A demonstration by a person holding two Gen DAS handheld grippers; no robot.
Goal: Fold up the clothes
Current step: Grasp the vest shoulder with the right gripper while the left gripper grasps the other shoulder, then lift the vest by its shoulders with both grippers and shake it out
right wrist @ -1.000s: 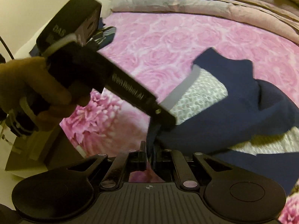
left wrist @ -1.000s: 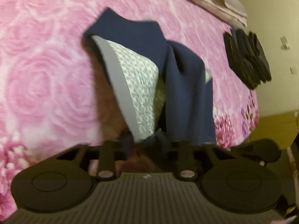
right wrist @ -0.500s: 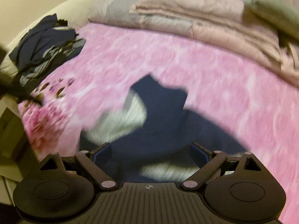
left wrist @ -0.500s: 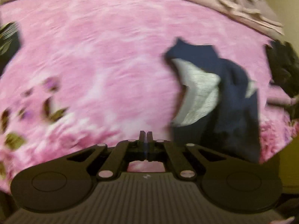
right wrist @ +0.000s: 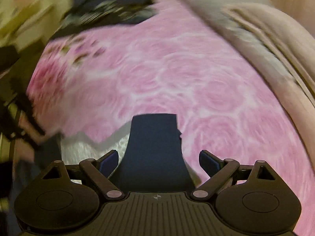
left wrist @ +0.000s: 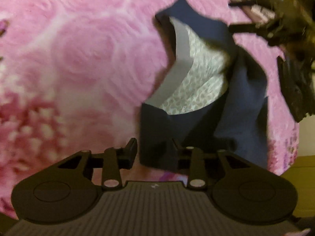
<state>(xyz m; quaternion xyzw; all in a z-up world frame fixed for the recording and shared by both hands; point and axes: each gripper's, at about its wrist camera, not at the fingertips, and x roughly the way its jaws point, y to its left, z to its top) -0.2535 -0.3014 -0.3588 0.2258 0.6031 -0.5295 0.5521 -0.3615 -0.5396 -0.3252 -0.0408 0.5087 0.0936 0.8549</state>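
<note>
Both of your tools hover over the navy garment (left wrist: 242, 106) on the pink bed (left wrist: 78, 59): left hand-held gripper (left wrist: 154, 150) just parting around its six-o'clock hem, right hand-held gripper (right wrist: 158, 160) spread wide, pinching nothing.

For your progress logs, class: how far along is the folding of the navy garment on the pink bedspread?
Done: little; the navy garment lies rumpled on the pink bedspread, patterned lining showing. In hand: nothing gripped. The left gripper, jaws just opening, straddles its near corner; the right gripper stands open. Left: smoothing and every fold.
</note>
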